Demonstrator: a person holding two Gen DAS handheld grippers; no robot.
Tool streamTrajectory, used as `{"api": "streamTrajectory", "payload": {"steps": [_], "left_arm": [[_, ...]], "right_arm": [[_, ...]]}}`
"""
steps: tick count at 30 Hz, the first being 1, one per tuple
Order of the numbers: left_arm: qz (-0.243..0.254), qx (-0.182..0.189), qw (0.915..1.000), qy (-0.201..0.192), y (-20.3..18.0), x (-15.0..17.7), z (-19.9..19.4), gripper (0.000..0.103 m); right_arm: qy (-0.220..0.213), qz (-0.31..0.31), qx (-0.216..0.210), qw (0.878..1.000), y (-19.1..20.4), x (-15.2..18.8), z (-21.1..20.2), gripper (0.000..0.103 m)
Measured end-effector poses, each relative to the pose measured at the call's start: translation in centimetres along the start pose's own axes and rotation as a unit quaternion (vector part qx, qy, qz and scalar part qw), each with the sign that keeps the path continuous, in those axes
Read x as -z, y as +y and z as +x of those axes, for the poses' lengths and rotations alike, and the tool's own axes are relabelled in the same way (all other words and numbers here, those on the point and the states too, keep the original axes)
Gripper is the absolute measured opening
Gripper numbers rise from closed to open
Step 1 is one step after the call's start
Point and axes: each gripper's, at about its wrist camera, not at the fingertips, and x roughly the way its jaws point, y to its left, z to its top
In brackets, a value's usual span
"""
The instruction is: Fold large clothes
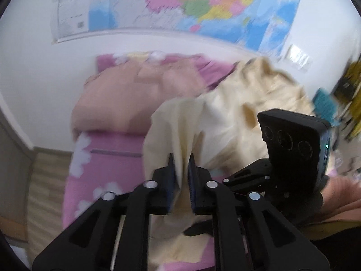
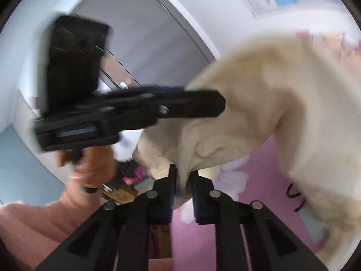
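Both grippers, left gripper (image 1: 181, 169) and right gripper (image 2: 183, 178), clamp the cream garment (image 1: 225, 122) above the bed (image 1: 108, 144); recommend spreading it taut and level before laying it flat.

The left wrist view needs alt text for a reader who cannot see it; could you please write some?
The left gripper pinches a fold of cream garment above a pink bedsheet. The right gripper's black body sits close on the right, and a colourful map hangs on the wall.

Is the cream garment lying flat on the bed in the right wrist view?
No: the cream garment hangs bunched in the air, pinched by the right gripper above the pink bed.
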Motion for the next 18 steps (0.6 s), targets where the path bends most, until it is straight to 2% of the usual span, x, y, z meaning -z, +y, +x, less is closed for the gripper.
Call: {"api": "streamTrajectory", "payload": {"steps": [1, 3, 5, 7, 8, 10, 12, 14, 18], "left_arm": [[-0.001, 0.014, 0.9999, -0.010, -0.2, -0.6, -0.6, 0.042], [0.006, 0.048, 0.9974, -0.054, -1.6, -2.9, -2.7, 0.059], [0.018, 0.081, 0.9930, -0.084, -3.1, -4.5, -4.3, 0.066], [0.035, 0.100, 0.9876, -0.116, -4.7, -5.8, -5.6, 0.083], [0.044, 0.110, 0.9836, -0.136, -5.7, -6.4, -6.1, 0.086], [0.056, 0.132, 0.9785, -0.149, -7.1, -7.1, -6.0, 0.086], [0.064, 0.127, 0.9799, -0.140, -8.4, -7.2, -4.7, 0.086], [0.071, 0.124, 0.9829, -0.115, -9.7, -7.0, -2.1, 0.086], [0.082, 0.090, 0.9920, -0.033, -11.7, -5.5, 5.7, 0.081]], "right_arm": [[-0.014, -0.004, -0.005, 1.000, 0.5, -0.5, -1.9, 0.009], [-0.048, -0.007, -0.017, 0.999, 1.3, -1.2, -6.0, 0.008], [-0.092, -0.005, -0.020, 0.996, 1.9, -1.8, -11.0, 0.008], [-0.128, 0.001, -0.019, 0.992, 2.1, -1.9, -15.5, 0.008], [-0.149, 0.001, -0.012, 0.989, 2.2, -1.7, -18.4, 0.008], [-0.185, 0.009, 0.010, 0.983, 1.9, -1.0, -23.1, 0.008], [-0.214, 0.023, 0.036, 0.976, 1.1, 0.3, -27.7, 0.008], [-0.236, 0.049, 0.063, 0.968, -0.1, 2.5, -32.2, 0.008], [-0.246, 0.129, 0.137, 0.951, -4.6, 7.6, -36.1, 0.013]]}}
